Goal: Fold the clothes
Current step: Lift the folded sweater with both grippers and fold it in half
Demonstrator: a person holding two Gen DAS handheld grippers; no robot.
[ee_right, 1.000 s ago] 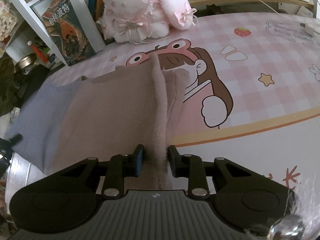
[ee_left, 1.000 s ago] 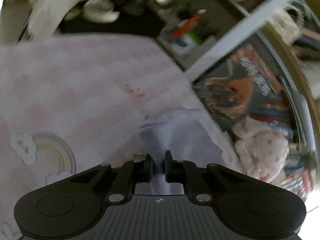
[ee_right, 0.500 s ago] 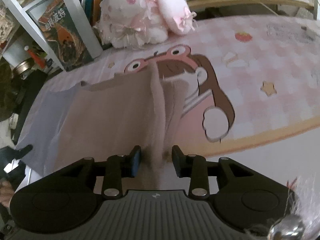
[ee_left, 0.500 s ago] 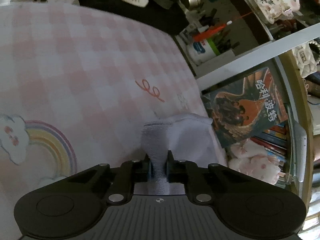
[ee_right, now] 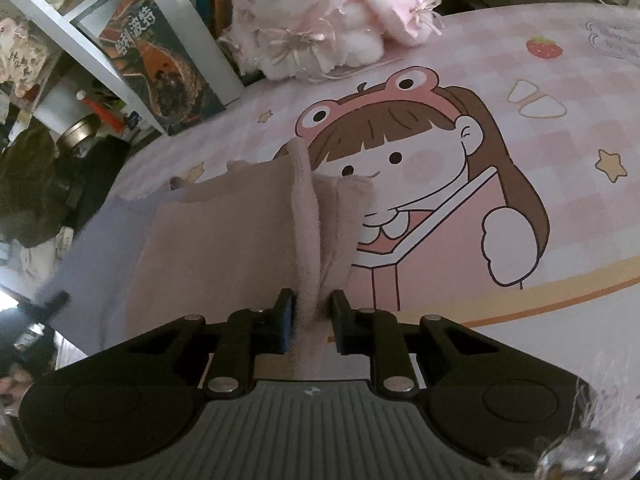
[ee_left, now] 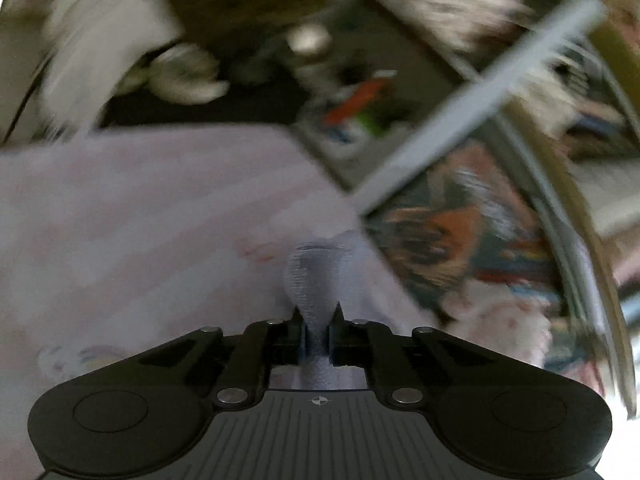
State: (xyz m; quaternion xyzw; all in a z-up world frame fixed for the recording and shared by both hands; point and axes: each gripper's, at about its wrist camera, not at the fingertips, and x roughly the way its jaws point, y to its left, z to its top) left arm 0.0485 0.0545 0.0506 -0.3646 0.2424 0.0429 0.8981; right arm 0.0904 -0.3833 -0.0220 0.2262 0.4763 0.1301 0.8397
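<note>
A soft garment, beige-pink (ee_right: 224,240) with a lavender part (ee_right: 92,248), hangs spread above the pink cartoon mat (ee_right: 520,128). My right gripper (ee_right: 312,300) has a fold of its beige edge between the fingers, with a small gap beside the right finger. My left gripper (ee_left: 318,312) is shut on the garment's lavender edge (ee_left: 316,276), held above the mat (ee_left: 140,216). The left wrist view is blurred by motion.
A pink-and-white plush toy (ee_right: 332,20) sits at the mat's far edge. A white shelf (ee_right: 80,48) with an upright book (ee_right: 160,64) and clutter stands to the left; the shelf (ee_left: 460,128) and book (ee_left: 460,232) also show in the left wrist view.
The left gripper has swung with the lavender edge still gripped; its view is now blurred. The right gripper's jaws have parted slightly around the beige fold.
</note>
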